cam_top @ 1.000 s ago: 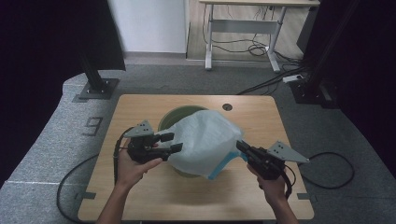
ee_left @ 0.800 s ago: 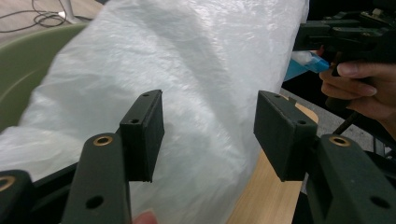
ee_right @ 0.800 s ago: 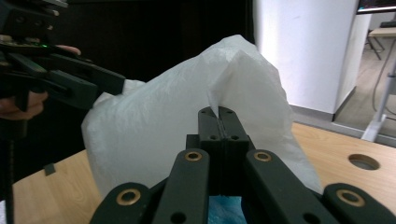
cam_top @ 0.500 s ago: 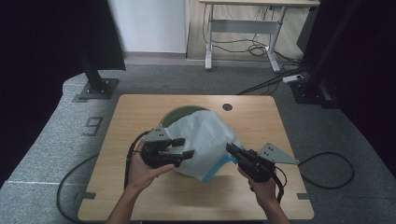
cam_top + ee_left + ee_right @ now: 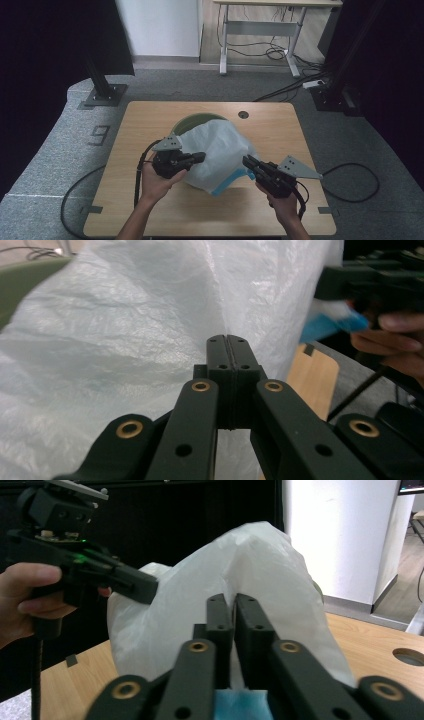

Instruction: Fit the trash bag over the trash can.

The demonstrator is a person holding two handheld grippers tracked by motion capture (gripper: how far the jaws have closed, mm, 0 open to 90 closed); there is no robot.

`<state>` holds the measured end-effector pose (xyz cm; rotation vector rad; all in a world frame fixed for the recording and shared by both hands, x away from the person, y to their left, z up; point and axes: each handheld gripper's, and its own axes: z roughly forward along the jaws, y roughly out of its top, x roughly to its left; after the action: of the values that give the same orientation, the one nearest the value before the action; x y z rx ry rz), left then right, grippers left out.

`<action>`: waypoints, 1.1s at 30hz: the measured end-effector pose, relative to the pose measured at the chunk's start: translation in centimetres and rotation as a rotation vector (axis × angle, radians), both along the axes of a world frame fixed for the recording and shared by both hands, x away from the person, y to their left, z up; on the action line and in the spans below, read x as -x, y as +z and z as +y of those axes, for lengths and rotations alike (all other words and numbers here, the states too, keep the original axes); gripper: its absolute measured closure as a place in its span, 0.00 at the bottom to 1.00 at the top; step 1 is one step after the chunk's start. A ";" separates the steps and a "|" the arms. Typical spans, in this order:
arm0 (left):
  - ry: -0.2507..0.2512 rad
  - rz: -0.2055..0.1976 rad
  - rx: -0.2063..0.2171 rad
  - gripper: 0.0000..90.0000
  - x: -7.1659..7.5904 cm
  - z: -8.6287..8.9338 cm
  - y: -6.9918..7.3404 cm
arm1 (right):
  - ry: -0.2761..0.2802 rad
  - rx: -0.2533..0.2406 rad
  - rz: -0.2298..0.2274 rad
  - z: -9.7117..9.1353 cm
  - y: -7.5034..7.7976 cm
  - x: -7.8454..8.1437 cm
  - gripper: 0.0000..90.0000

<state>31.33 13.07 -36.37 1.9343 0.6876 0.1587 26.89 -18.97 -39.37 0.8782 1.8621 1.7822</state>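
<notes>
A white plastic bag (image 5: 222, 147) with a blue edge (image 5: 232, 182) is draped over a green bin (image 5: 195, 120) at the middle of the table. My left gripper (image 5: 199, 157) is shut on the bag's left side; in the left gripper view its jaws (image 5: 227, 347) are pressed together against the film (image 5: 125, 340). My right gripper (image 5: 246, 161) is shut on the bag's right side, and the blue edge (image 5: 240, 705) lies at the base of its jaws. The bag (image 5: 240, 575) stands up like a tent between the two grippers.
The wooden table (image 5: 150, 125) has a round cable hole (image 5: 243, 114) at the back right. Gripper cables trail off the front left (image 5: 137, 185) and right (image 5: 350, 185). Black stand bases (image 5: 102, 95) and a white desk frame (image 5: 260, 30) stand on the floor beyond.
The left gripper has moved right, toward the right one, and the bag has bunched narrower and come nearer the front edge. More of the green bin's back rim shows.
</notes>
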 end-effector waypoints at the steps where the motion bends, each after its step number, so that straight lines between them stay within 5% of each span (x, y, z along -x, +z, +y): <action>1: 0.012 -0.001 0.003 1.00 -0.1 0.1 0.1 | 0.000 0.000 0.000 0.0 0.0 0.0 0.91; 6: 0.058 0.029 0.079 1.00 -1.2 1.1 0.4 | -0.040 0.021 -0.026 -0.4 0.0 1.2 0.60; 14: 0.126 0.042 0.124 1.00 -2.1 1.8 0.5 | -0.074 0.031 -0.054 -2.1 -1.1 5.1 0.52; 19: 0.138 0.044 0.114 1.00 -2.1 1.7 0.4 | -0.076 0.078 -0.001 -2.3 -4.4 8.0 0.52; 24: 0.134 0.048 0.102 1.00 -2.2 1.6 0.5 | -0.094 0.100 0.053 -2.2 -6.8 8.0 0.52; 33: 0.134 0.049 0.099 1.00 -2.3 1.8 0.8 | -0.128 0.098 0.066 -2.4 -7.0 6.6 0.51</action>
<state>33.61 14.88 -35.59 1.8031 0.8426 0.1573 20.32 -21.32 -46.37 1.0069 1.8717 1.5896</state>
